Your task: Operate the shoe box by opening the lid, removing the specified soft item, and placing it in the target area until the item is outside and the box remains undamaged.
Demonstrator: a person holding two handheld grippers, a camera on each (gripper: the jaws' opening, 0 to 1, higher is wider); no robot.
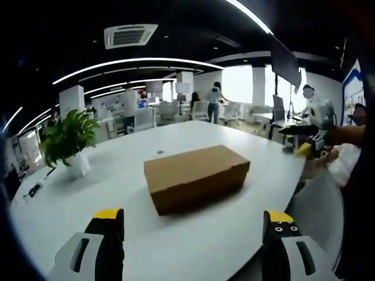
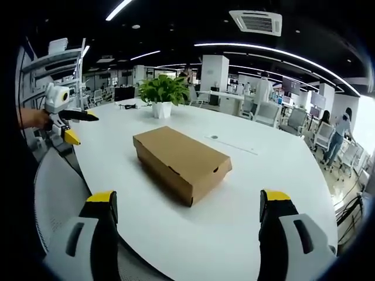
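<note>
left gripper [image 1: 193, 234] and right gripper [image 2: 190, 231]: jaws spread, holding nothing.

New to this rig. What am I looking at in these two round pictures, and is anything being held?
No robot here: a person carries a hand-held gripper in each hand, each with a fisheye camera looking along its jaws. The left gripper view shows the left hand-held gripper, jaws apart and empty. The right gripper view shows the right hand-held gripper, also open and empty. Between them, on a white table, lies a closed brown shoe box, with a potted plant behind it. Nothing is held. Each view also catches the other gripper at its edge.
</note>
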